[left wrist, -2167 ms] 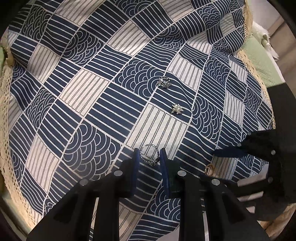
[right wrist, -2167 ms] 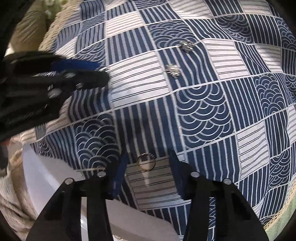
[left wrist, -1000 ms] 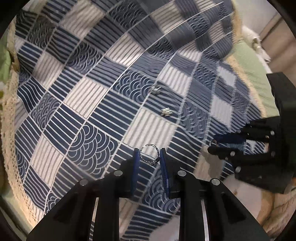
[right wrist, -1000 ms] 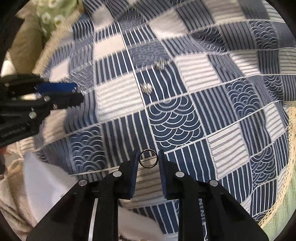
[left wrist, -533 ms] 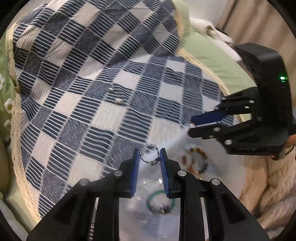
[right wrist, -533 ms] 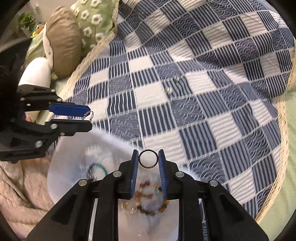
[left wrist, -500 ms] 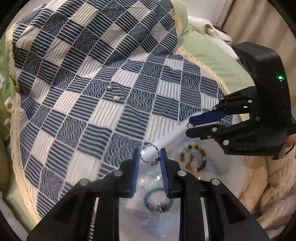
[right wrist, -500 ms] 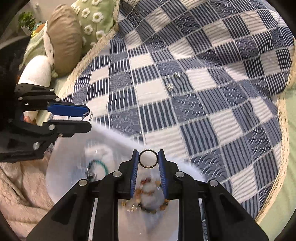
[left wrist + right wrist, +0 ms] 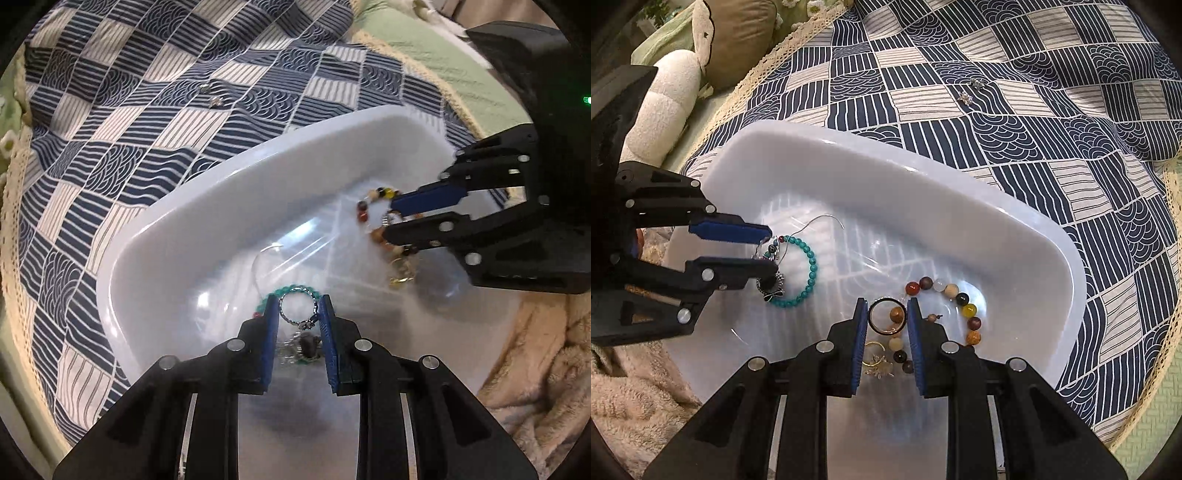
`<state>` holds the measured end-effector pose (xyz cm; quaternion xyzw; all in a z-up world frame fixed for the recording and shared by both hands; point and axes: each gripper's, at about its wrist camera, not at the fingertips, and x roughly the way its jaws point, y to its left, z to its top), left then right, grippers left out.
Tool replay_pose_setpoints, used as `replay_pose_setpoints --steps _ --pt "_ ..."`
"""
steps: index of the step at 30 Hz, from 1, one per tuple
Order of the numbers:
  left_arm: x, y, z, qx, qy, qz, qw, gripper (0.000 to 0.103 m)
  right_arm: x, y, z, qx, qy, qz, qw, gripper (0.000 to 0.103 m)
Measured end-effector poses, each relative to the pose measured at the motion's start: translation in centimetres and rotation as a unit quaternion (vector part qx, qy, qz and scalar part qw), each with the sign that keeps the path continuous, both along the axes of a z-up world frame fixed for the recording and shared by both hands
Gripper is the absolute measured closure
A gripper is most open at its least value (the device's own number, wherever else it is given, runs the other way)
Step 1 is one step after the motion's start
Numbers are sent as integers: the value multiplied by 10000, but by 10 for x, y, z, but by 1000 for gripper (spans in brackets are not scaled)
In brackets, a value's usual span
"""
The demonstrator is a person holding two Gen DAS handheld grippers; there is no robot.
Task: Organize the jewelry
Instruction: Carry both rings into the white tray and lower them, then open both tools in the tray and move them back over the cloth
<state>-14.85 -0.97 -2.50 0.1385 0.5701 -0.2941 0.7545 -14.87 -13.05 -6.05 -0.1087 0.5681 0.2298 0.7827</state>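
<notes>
1. Over the white tray (image 9: 960,206), our left gripper (image 9: 298,308) pinches a silver chain ring (image 9: 297,307) above the turquoise bracelet (image 9: 807,271).
2. Our right gripper (image 9: 887,321) clamps a dark plain ring (image 9: 886,316) above the multicoloured bead bracelet (image 9: 960,299).
3. Beyond the tray, two small silver pieces (image 9: 971,90) lie on the patterned blue cloth (image 9: 1052,147).

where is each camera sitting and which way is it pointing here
Left wrist: sits on the left gripper, looking down along its fingers into the white tub; its own fingers pinch a silver ring, and the right gripper enters from the right.
Right wrist: sits on the right gripper, looking down into the same tub; its fingers pinch a dark ring, and the left gripper enters from the left.
Shared: tub, turquoise bracelet, multicolored bead bracelet, checked cloth.
</notes>
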Motion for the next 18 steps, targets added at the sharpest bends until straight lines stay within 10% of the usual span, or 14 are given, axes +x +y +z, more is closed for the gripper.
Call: replay_pose_setpoints --steps 18 --pt "-1 -13 -21 359 173 -191 9990 82 -10 18 -17 -249 227 431 9985 80"
